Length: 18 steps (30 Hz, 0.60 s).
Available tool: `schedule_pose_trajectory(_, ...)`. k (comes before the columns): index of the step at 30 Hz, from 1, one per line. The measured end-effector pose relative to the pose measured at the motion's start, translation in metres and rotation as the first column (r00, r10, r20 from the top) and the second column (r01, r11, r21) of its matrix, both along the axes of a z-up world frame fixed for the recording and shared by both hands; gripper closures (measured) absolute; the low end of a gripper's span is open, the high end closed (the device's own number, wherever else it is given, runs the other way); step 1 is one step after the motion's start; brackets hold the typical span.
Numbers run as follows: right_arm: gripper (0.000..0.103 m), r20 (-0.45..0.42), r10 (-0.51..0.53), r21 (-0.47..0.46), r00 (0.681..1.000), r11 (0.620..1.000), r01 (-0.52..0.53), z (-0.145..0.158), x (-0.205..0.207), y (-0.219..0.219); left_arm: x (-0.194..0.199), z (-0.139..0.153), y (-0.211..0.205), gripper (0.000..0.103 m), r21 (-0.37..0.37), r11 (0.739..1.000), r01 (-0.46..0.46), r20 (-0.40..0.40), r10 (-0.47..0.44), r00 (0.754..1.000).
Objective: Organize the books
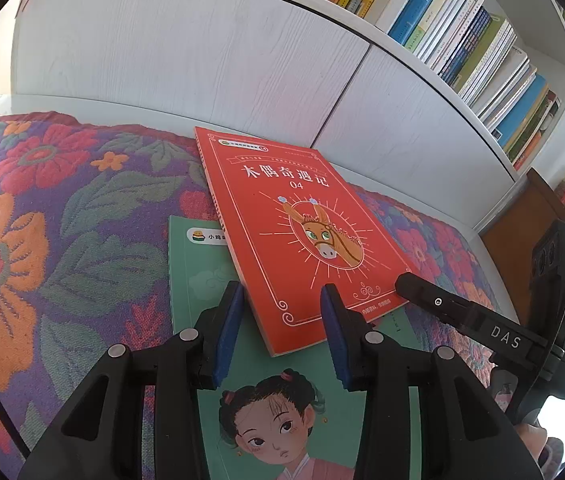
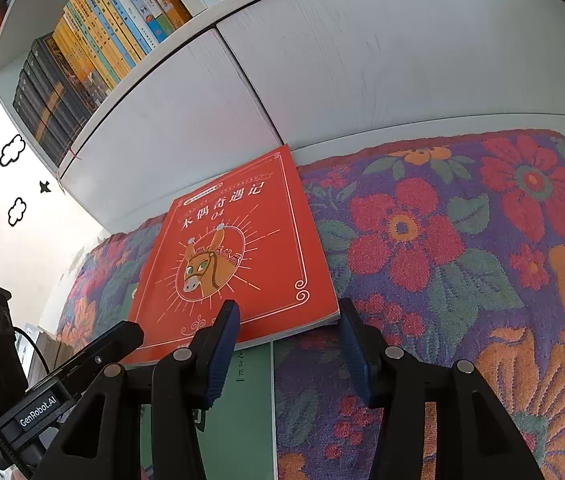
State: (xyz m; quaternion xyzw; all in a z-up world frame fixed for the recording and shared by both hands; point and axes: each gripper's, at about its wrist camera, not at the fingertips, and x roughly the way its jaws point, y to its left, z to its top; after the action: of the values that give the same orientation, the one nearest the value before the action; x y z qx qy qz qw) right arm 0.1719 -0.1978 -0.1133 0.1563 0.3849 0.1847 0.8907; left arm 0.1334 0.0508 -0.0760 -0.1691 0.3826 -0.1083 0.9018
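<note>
Paperback red book [image 1: 290, 236] lies skewed atop the green book [image 1: 282, 420] on the floral cloth [image 1: 62, 220], below the bookshelf [image 1: 462, 32]. It's thin, light and floppy, so pinch its near corner. Your left gripper [image 1: 280, 312] and right gripper [image 2: 288, 328] both gape, holding nothing.

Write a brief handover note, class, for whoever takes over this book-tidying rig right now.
Left hand-held gripper: open, holding nothing, jaws either side of the red book's near corner.
Right hand-held gripper: open, empty, at that book's other near corner.
The red book lies askew on the green book, both on the floral cloth, below the shelved books.
Done: neither book shelved yet.
Left: put both away.
</note>
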Motion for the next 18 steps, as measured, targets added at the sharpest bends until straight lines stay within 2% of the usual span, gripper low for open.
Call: schedule_pose_trajectory(18,0.052,0.007,0.003,-0.016,1.0,1.0,-0.003,0.0021,-0.0003,0.0033,0.0012,-0.0001,-0.0023,0.064,0.026,1.0,0.004,0.004,-0.004,1.0)
